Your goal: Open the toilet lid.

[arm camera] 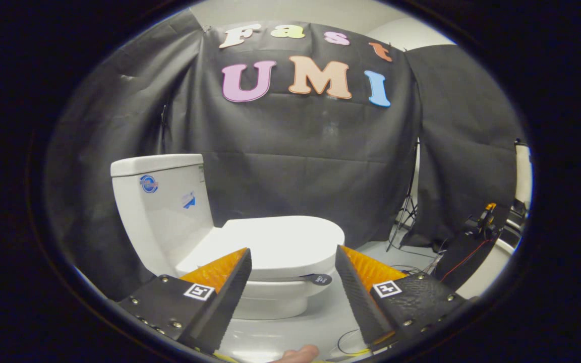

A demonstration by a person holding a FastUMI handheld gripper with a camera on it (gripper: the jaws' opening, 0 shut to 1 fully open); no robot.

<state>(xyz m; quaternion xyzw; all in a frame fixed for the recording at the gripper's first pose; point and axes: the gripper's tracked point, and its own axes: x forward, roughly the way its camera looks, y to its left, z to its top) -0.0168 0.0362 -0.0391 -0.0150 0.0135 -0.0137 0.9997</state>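
1. Approach phase: hand-held gripper (293, 252) is hovering in front of the toilet (250, 252), fingers spread wide and pinching nothing.
2. Toilet lid (280, 242) is lying flat and closed on the bowl, just beyond the fingertips and framed between them; no contact is showing.
3. Tank (162, 212) is standing behind the lid, toward the left finger, so the hinge is probably sitting on that far side.
4. Judgement: the wide spread is likely being kept so 1 finger can slip under the lid's front rim, which is facing the gripper.
5. Small dark tab (319, 279) is sticking out below the lid edge near the right finger, possibly a lifting aid.
6. Cables (416, 269) are lying on the floor (321, 322) beyond the right finger, apart from the toilet.
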